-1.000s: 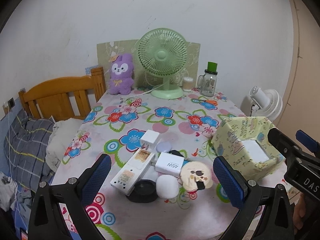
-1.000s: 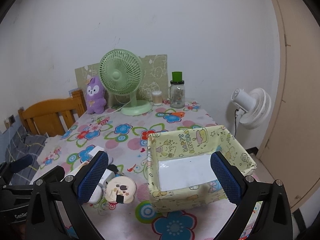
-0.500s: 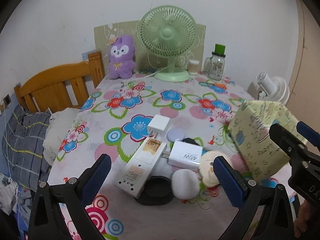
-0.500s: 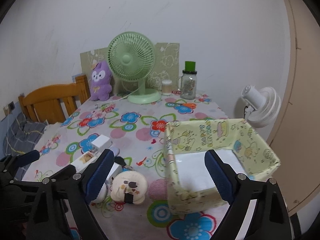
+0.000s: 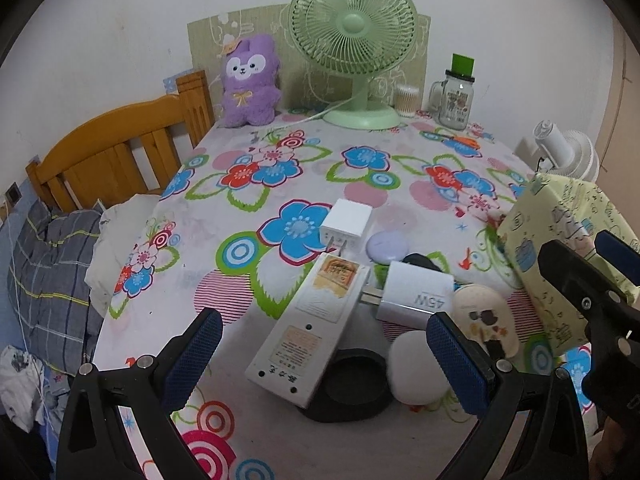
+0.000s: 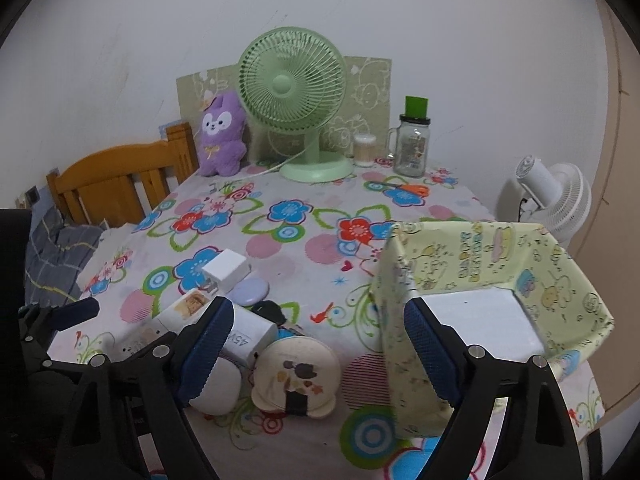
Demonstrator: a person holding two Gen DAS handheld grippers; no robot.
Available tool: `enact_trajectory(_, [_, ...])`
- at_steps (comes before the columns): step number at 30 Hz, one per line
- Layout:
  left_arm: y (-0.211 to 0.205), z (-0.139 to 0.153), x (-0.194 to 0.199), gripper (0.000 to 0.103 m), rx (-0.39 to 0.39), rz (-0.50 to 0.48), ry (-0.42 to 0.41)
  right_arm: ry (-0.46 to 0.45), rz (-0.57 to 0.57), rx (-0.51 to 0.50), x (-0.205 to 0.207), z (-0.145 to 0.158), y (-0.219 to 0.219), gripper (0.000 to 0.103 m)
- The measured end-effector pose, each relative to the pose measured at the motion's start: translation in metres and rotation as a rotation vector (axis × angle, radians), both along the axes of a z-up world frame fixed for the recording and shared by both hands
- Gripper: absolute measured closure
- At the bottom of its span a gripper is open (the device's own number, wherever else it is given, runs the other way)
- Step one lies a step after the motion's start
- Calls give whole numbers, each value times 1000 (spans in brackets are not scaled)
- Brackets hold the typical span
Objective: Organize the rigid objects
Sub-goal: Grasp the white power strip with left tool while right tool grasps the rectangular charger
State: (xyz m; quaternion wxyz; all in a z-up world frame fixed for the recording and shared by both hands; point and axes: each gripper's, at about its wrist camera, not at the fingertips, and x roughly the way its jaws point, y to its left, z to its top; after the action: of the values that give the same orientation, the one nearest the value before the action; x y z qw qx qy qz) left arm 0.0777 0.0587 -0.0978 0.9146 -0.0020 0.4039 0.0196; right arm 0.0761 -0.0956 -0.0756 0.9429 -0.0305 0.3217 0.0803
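Left gripper hangs over the near edge of the flower-print tablecloth, blue-padded jaws spread wide, nothing clamped. Between and just ahead of its fingers: a long white power strip with paper labels, lying diagonally, its near end resting on a black round dish. Just inside the right-hand finger, a white rounded puck. Beyond it, a white 45W charger block, prongs toward the strip. Further ahead, a small white cube plug and a lilac oval case, close together.

Right gripper has its jaws wide apart but closing; no object pressed between the pads. Ahead of the gap and low: a cream round compact mirror with a cartoon print. The left-hand finger overlaps the charger block and the white puck in view; contact cannot be told. The right-hand finger sits in front of a pale yellow cartoon-print fabric box, open top, white floor bare.

Far side of the table, well beyond both grippers: green desk fan, purple plush rabbit, glass mason jar with green lid.
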Motion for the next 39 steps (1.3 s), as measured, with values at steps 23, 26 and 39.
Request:
enact_trajectory(23, [21,-38,38,17,25,-47,121,140,61,-50,41,-41,53,14])
enact_trajectory(26, [18,-43,42,21,35,-66,139,170,56,-48,47,-48,54,14])
enact_trajectory(39, [18,-48,44,48,-30,-156,147,269,63,-21,63,-68,63,14])
